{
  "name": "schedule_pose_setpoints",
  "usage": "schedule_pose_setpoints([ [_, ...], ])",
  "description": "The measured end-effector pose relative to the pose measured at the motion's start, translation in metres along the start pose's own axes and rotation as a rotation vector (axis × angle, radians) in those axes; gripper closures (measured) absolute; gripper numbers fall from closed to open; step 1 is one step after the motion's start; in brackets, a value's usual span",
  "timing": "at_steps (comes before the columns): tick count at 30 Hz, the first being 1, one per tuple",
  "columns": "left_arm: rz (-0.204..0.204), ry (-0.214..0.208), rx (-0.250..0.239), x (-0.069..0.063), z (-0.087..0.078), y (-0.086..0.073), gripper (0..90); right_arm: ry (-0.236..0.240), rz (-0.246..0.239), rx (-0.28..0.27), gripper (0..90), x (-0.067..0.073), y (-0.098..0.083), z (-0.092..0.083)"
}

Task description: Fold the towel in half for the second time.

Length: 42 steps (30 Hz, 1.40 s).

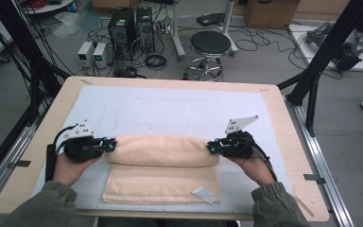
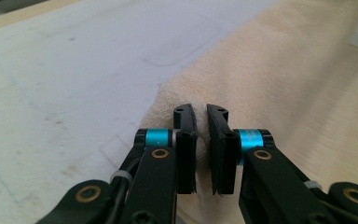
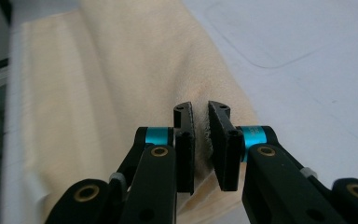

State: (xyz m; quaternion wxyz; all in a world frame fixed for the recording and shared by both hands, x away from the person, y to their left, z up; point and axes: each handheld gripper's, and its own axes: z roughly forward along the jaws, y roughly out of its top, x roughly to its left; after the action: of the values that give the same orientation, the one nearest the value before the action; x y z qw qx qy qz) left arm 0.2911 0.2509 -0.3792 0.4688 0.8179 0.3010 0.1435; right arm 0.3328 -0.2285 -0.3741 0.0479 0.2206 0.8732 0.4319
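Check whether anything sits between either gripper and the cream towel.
Nothing visible does. The left gripper is clamped on the left end of the towel's folded-over part, and the right gripper on its right end, with cloth pinched between each pair of jaws. A small white tag lies on the towel's near layer, apart from both grips.

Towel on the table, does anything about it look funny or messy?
Mostly tidy. The towel is folded over, with the left gripper and right gripper pinching the fold's ends. One oddity: a small white tag pokes out, askew, at its near right corner.
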Motion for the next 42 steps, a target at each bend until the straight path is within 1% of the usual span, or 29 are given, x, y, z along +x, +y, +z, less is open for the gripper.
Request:
schedule_pose_setpoints([
  [1, 0.026, -0.025, 0.001, -0.009, -0.008, -0.004, 81.3, 0.01, -0.027, -0.013, 79.7, 0.01, -0.001, -0.007],
  [2, 0.037, -0.043, 0.001, -0.018, -0.016, -0.009, 79.8, 0.031, -0.045, -0.024, 76.8, 0.02, -0.003, -0.013],
  [3, 0.054, -0.062, -0.002, -0.024, -0.023, -0.014, 76.9, 0.054, -0.058, -0.038, 71.0, 0.03, -0.005, -0.019],
  [4, 0.057, -0.069, -0.016, -0.03, -0.03, -0.019, 74.1, 0.057, -0.068, -0.049, 67.3, 0.038, -0.008, -0.024],
  [5, 0.055, -0.068, -0.022, -0.032, -0.035, -0.022, 72.2, 0.044, -0.078, -0.066, 66.3, 0.045, -0.01, -0.028],
  [6, 0.038, -0.066, -0.035, -0.034, -0.038, -0.024, 69.1, 0.042, -0.077, -0.081, 65.5, 0.048, -0.011, -0.031],
  [8, 0.029, -0.061, -0.056, -0.033, -0.041, -0.024, 64.5, 0.027, -0.068, -0.088, 63.2, 0.049, -0.012, -0.032],
  [9, 0.027, -0.061, -0.054, -0.033, -0.039, -0.024, 63.0, 0.025, -0.062, -0.082, 62.1, 0.048, -0.012, -0.03],
  [11, 0.026, -0.065, -0.031, -0.033, -0.033, -0.025, 58.8, 0.026, -0.063, -0.059, 59.2, 0.045, -0.014, -0.022],
  [14, 0.042, -0.081, 0.004, -0.033, -0.019, -0.03, 55.0, 0.043, -0.073, -0.018, 54.3, 0.044, -0.02, -0.005],
  [16, 0.046, -0.074, 0.03, -0.032, -0.009, -0.034, 53.2, 0.065, -0.065, 0.014, 52.7, 0.042, -0.025, 0.006],
  [18, 0.04, -0.057, 0.031, -0.028, -0.002, -0.034, 50.7, 0.053, -0.072, 0.044, 51.3, 0.04, -0.03, 0.015],
  [20, 0.03, -0.045, 0.027, -0.023, 0.002, -0.032, 49.2, 0.042, -0.06, 0.044, 50.3, 0.035, -0.034, 0.019],
  [21, 0.021, -0.043, 0.021, -0.021, 0.004, -0.03, 48.0, 0.044, -0.039, 0.033, 50.1, 0.032, -0.035, 0.02],
  [23, 0.011, -0.057, 0.045, -0.016, 0.009, -0.028, 47.8, 0.062, 0.002, 0.014, 49.7, 0.026, -0.035, 0.022],
  [24, -0.012, -0.086, 0.068, -0.014, 0.013, -0.028, 48.2, 0.076, 0.011, 0.018, 49.6, 0.024, -0.036, 0.024],
  [25, -0.022, -0.123, 0.108, -0.013, 0.016, -0.029, 51.0, 0.09, 0.02, 0.029, 50.1, 0.023, -0.036, 0.026],
  [26, -0.024, -0.146, 0.133, -0.014, 0.018, -0.031, 58.8, 0.112, 0.027, 0.044, 52.9, 0.023, -0.036, 0.029],
  [27, -0.009, -0.162, 0.144, -0.015, 0.018, -0.033, 65.9, 0.141, 0.031, 0.063, 56.4, 0.024, -0.037, 0.031],
  [29, -0.009, -0.185, 0.133, -0.018, 0.014, -0.035, 75.4, 0.187, 0.023, 0.082, 62.7, 0.029, -0.037, 0.032],
  [30, -0.006, -0.203, 0.125, -0.021, 0.009, -0.036, 77.2, 0.211, 0.008, 0.08, 64.7, 0.032, -0.036, 0.031],
  [32, 0.006, -0.249, 0.109, -0.031, -0.004, -0.036, 76.9, 0.245, -0.013, 0.074, 64.0, 0.042, -0.033, 0.024],
  [34, 0.037, -0.314, 0.077, -0.042, -0.021, -0.036, 73.4, 0.276, -0.046, 0.044, 62.7, 0.054, -0.03, 0.011],
  [35, 0.049, -0.32, 0.066, -0.046, -0.029, -0.036, 70.8, 0.28, -0.063, 0.022, 60.4, 0.06, -0.03, 0.004],
  [36, 0.049, -0.319, 0.062, -0.048, -0.035, -0.036, 67.8, 0.273, -0.079, 0.006, 60.1, 0.064, -0.029, -0.002],
  [38, 0.045, -0.284, 0.049, -0.047, -0.041, -0.037, 62.8, 0.244, -0.085, -0.017, 58.7, 0.066, -0.03, -0.007],
  [40, 0.036, -0.247, 0.046, -0.044, -0.039, -0.038, 60.7, 0.204, -0.073, -0.01, 57.9, 0.064, -0.033, -0.005],
  [41, 0.03, -0.239, 0.045, -0.043, -0.036, -0.039, 59.2, 0.185, -0.067, -0.002, 57.5, 0.063, -0.034, -0.002],
  [42, 0.032, -0.232, 0.047, -0.044, -0.032, -0.041, 59.0, 0.168, -0.075, 0.007, 57.2, 0.062, -0.036, 0.001],
])
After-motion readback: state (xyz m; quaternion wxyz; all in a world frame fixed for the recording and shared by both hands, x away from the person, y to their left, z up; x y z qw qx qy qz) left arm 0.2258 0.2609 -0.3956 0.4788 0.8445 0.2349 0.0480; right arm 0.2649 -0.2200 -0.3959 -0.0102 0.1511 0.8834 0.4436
